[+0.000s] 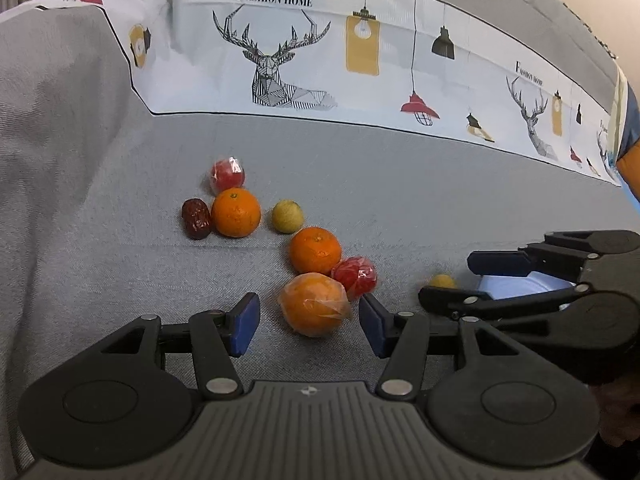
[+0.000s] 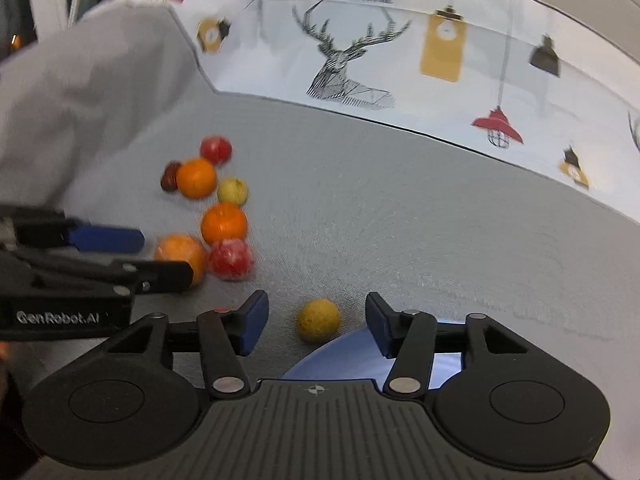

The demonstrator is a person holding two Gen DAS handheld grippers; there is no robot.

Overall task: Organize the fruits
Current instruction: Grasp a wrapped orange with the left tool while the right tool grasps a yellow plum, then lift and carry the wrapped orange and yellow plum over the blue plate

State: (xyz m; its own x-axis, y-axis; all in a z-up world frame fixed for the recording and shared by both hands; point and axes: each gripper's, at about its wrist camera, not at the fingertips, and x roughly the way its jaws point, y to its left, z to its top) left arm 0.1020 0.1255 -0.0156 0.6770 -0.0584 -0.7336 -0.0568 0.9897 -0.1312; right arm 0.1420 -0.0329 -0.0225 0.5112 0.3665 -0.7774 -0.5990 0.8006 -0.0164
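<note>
Heads up: your left claw (image 1: 308, 322) is spread apart with the plastic-wrapped orange fruit (image 1: 314, 304) sitting right between its blue pads, not pinched yet. That film looks slippery, so it could squirt forward into the wrapped red fruit (image 1: 356, 282) touching it. Your right claw (image 2: 316, 322) is apart too, the small round yellow fruit (image 2: 318, 320) just ahead, beside the pale blue plate (image 2: 340, 360); nudge it and it rolls.

Both the left gripper (image 1: 308, 322) and right gripper (image 2: 316, 320) point downward, jaws parted.
</note>
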